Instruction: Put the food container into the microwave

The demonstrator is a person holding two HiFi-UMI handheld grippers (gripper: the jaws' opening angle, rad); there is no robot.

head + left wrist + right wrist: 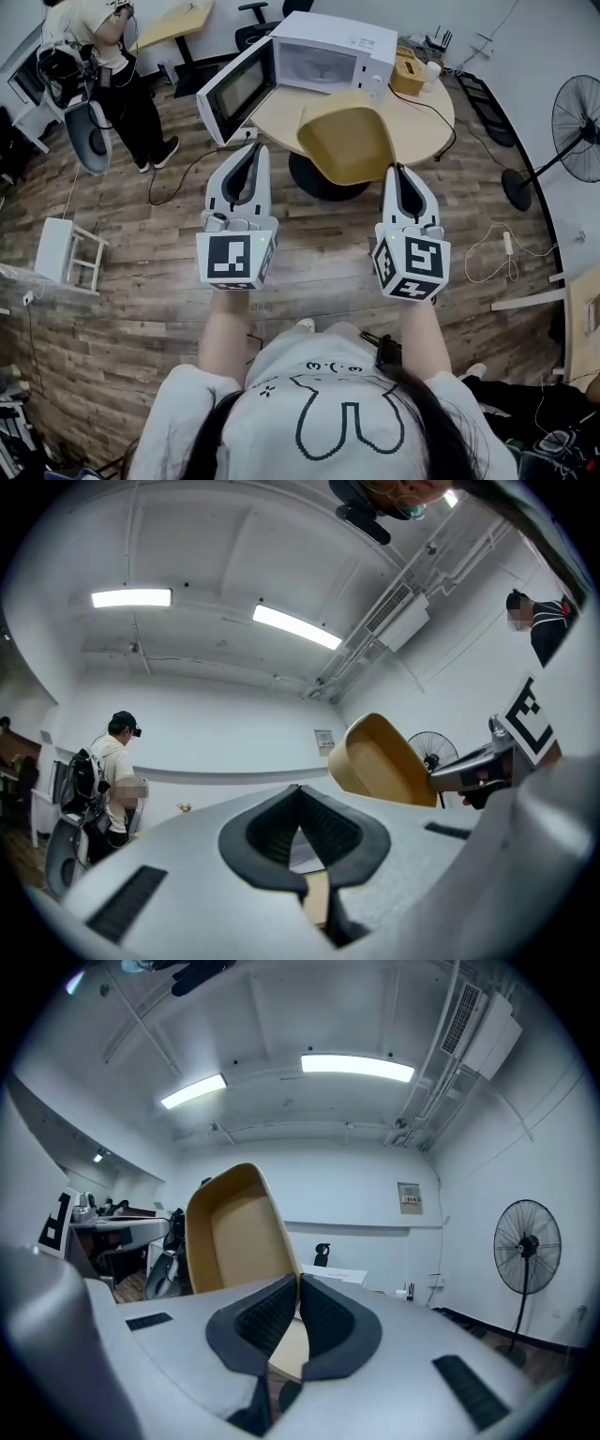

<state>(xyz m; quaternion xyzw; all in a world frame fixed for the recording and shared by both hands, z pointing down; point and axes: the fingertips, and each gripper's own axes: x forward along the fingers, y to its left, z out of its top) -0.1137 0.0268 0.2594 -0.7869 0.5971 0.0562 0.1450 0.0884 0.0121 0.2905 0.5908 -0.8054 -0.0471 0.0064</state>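
Observation:
A tan, empty food container [347,136] hangs tilted in the air in front of a round table [281,114]. My right gripper [397,172] is shut on its rim. In the right gripper view the container [234,1232] rises just left of the closed jaws [298,1283]. A white microwave [333,52] stands on the table with its door [234,89] swung open to the left. My left gripper [253,150] is shut and empty, level with the right one and left of the container. In the left gripper view the container [380,761] shows to the right.
A tan box [408,73] sits on the table right of the microwave. A person [103,56] stands at the far left by a desk. A floor fan [577,127] stands at the right, a white stool [67,253] at the left, and cables lie on the wooden floor.

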